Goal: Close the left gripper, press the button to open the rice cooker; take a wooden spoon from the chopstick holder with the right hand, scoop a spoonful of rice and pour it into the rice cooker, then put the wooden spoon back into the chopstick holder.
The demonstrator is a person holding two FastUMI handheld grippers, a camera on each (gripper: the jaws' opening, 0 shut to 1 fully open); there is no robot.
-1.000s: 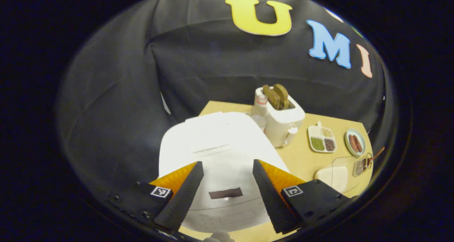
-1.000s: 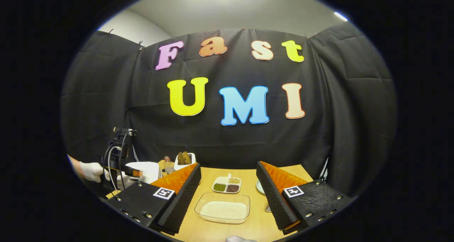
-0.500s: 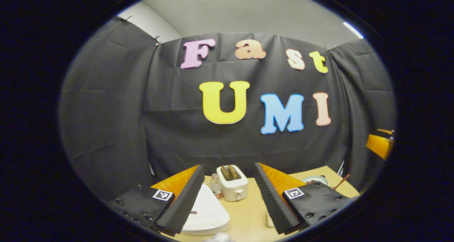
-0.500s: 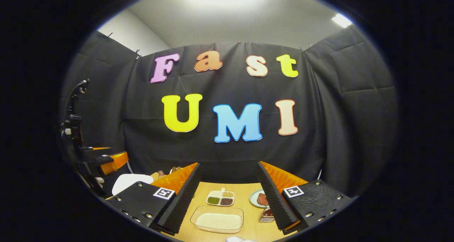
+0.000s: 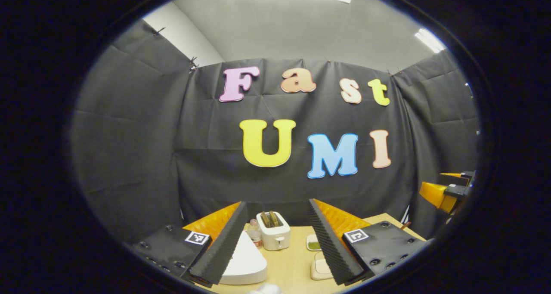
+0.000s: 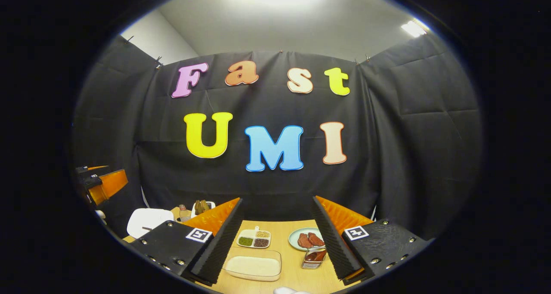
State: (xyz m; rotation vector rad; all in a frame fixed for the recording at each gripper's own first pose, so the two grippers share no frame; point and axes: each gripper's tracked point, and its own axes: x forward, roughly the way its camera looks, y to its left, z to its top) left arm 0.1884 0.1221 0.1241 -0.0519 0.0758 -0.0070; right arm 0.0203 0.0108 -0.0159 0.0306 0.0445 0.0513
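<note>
Left gripper (image 5: 275,253): jaws apart, holding nothing, raised and looking level across the desk (image 5: 297,268). Task calls for them to come together before the press, so that step reads as not yet done.

Rice cooker (image 5: 245,261): white, lid down, on the desk below and slightly left of the left jaws, its near edge hidden behind the left finger. Button not made out. In the right gripper view it sits far left (image 6: 146,221), so the left gripper is judged the nearer one. The press would call for a drop down and forward onto the lid front.

Right gripper (image 6: 275,246): jaws apart, empty, above the near desk edge.

Clear tub (image 6: 254,268): low, rectangular, holding white rice; directly below and between the right jaws.

Chopstick holder (image 6: 313,259): small metal rack just left of the right finger, part hidden by it. Wooden spoon not clearly made out.

Divided dish (image 6: 254,239): compartments of green, pale and dark grains, behind the tub.

Plate (image 6: 308,239): pale green, with reddish-brown pieces on it, right of the dish.

Toaster (image 5: 272,236): white, bread in slots, behind the cooker; small bottle (image 5: 255,233) beside it.
</note>
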